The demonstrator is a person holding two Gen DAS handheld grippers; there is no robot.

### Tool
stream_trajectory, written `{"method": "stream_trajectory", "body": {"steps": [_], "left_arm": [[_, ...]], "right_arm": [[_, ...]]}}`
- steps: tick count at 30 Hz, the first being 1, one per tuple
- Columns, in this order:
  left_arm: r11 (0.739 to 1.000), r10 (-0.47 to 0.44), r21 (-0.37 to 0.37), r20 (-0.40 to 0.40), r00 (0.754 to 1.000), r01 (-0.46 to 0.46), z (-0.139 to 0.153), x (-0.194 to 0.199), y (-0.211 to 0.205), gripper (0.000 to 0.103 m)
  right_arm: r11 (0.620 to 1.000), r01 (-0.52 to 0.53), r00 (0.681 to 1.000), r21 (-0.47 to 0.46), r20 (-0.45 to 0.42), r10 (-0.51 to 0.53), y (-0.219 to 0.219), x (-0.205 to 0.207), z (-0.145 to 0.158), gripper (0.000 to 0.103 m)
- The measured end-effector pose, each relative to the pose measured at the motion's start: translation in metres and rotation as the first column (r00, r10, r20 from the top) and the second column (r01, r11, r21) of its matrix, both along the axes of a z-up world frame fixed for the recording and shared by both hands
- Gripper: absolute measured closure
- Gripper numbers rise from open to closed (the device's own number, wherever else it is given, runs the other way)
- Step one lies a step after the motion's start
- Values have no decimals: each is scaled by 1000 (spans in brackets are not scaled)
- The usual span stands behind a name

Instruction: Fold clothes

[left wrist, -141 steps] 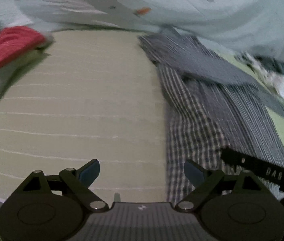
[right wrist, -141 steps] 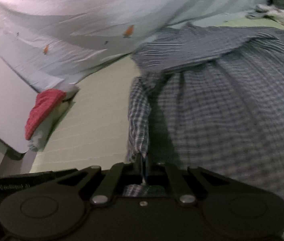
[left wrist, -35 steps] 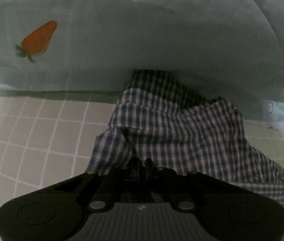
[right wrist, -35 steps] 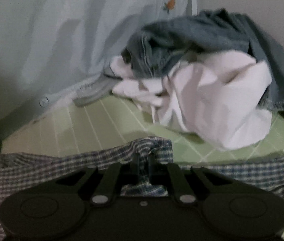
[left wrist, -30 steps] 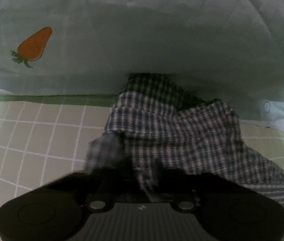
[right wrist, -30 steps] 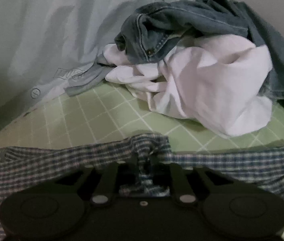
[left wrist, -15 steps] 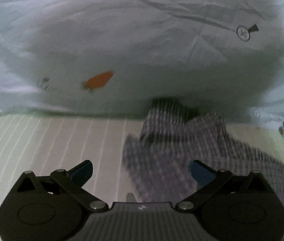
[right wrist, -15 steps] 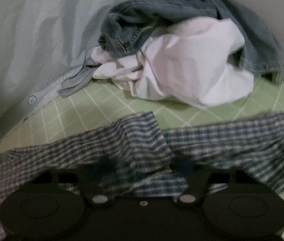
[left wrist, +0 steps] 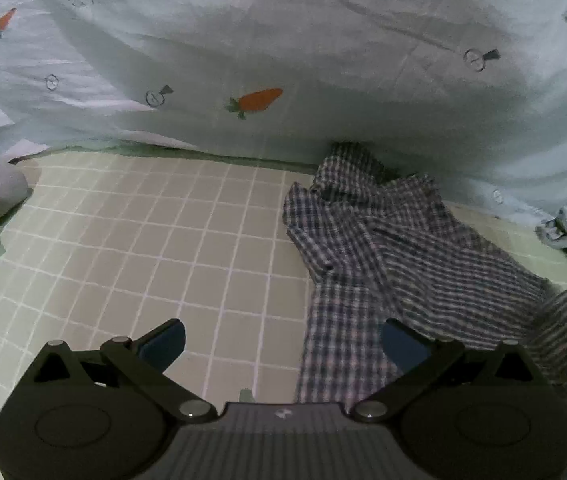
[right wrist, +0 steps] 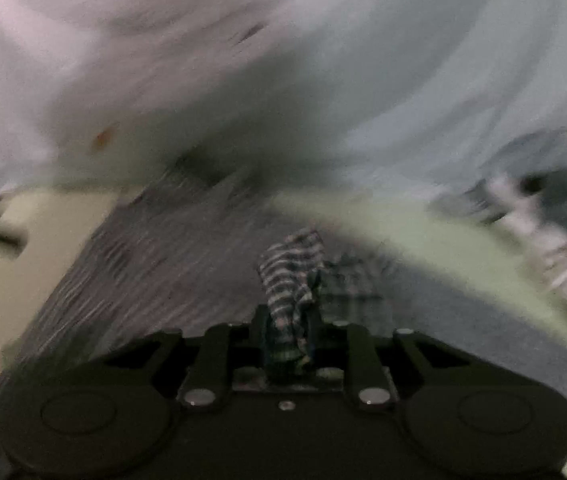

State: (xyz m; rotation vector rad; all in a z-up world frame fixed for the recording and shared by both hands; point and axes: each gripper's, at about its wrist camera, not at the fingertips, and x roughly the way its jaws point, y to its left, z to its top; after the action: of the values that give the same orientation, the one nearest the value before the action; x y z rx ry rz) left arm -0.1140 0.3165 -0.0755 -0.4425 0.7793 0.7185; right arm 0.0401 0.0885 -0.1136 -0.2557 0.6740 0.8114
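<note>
Pale green grid-pattern bed sheet [left wrist: 187, 232] fills the left wrist view, with a rumpled carrot-print duvet [left wrist: 283, 60] bunched behind it. Right wrist view is smeared with motion blur, so only the pinched bit reads clearly. Left gripper [left wrist: 283, 340] has its jaws spread wide, holding nothing. Plaid shirt [left wrist: 395, 264] lies crumpled on the sheet, running from the duvet toward the camera, its near end cut off. Right gripper [right wrist: 287, 320] has its jaws clamped on a fold of that shirt.

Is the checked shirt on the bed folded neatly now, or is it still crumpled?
Crumpled. In the left wrist view the checked shirt lies bunched in loose wrinkles on the bed sheet, with no flat fold. The right gripper pinches a bunch of it.
</note>
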Motion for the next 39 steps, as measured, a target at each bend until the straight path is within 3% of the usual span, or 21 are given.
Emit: {"method": "stream_trajectory", "body": {"steps": [2, 5, 7, 10, 17, 25, 29, 33, 35, 37, 39], "left_arm": [[1000, -6, -7, 19, 1000, 6, 6, -6, -6, 0], [1000, -16, 1, 29, 999, 16, 11, -12, -16, 0], [1000, -23, 0, 23, 999, 23, 11, -14, -22, 0], [999, -34, -19, 19, 999, 34, 8, -13, -29, 0], [995, -98, -18, -9, 995, 98, 1, -2, -45, 0], [987, -163, -22, -65, 984, 162, -17, 14, -54, 0], [979, -203, -29, -75, 976, 202, -24, 27, -58, 0], [955, -295, -38, -48, 954, 293, -27, 47, -69, 2], [939, -342, -41, -33, 939, 340, -28, 57, -75, 8], [921, -388, -43, -19, 921, 387, -30, 68, -81, 21], [899, -435, -47, -3, 900, 435, -31, 79, -87, 26]], "right_arm": [[999, 13, 998, -53, -56, -16, 9, -20, -12, 57], [996, 65, 987, -53, -144, -73, 0, -34, -19, 39], [993, 107, 984, -47, -137, -113, -10, -38, -16, 12], [978, 206, 971, -30, -113, -209, -31, -35, -13, 2], [930, 362, 925, -61, -104, -367, -68, -20, -40, 0], [845, 526, 841, -93, -86, -533, -109, -4, -71, 0], [856, 515, 856, -44, -32, -516, -107, -6, -76, 0], [863, 505, 863, -11, 7, -504, -103, -8, -79, 0], [865, 501, 865, -10, 10, -501, -102, -7, -80, 0], [866, 501, 866, -9, 13, -501, -101, -8, -80, 0], [866, 500, 866, -9, 15, -500, -100, -9, -80, 0]]}}
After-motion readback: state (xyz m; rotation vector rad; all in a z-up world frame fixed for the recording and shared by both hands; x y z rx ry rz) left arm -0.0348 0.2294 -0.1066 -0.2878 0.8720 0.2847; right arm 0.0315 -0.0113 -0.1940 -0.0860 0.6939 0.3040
